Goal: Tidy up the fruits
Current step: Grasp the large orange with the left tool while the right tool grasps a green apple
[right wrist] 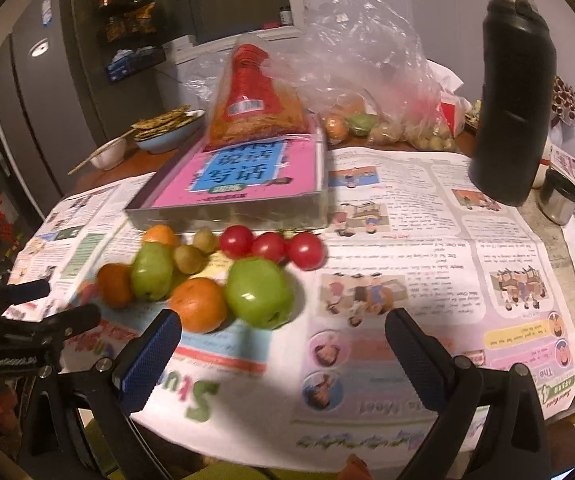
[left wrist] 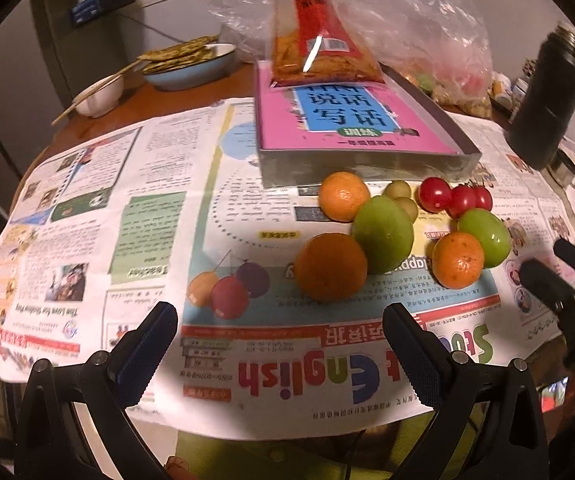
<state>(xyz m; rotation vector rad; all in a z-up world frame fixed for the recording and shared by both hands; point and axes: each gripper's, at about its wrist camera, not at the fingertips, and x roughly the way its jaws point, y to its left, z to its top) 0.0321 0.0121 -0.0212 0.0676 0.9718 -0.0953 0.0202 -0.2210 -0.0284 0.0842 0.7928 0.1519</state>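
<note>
On newspaper-covered tabletop (left wrist: 87, 208), fruit cluster (left wrist: 383, 232) unsorted; both hand-held grippers (left wrist: 279, 356) (right wrist: 283, 360) spread, empty. First pick judged pending: nearest orange (right wrist: 198, 305).

Upside down on the newspaper (left wrist: 271, 360), big coloured letters read "English", with a green "St" start of a word just beside it. "Teacher" shows on its green panel, again upside down. The pink book (left wrist: 351, 120) carries large Chinese characters on a blue block, inverted. The red packet (left wrist: 319, 24) bears a barcode, digits too small to read.
</note>
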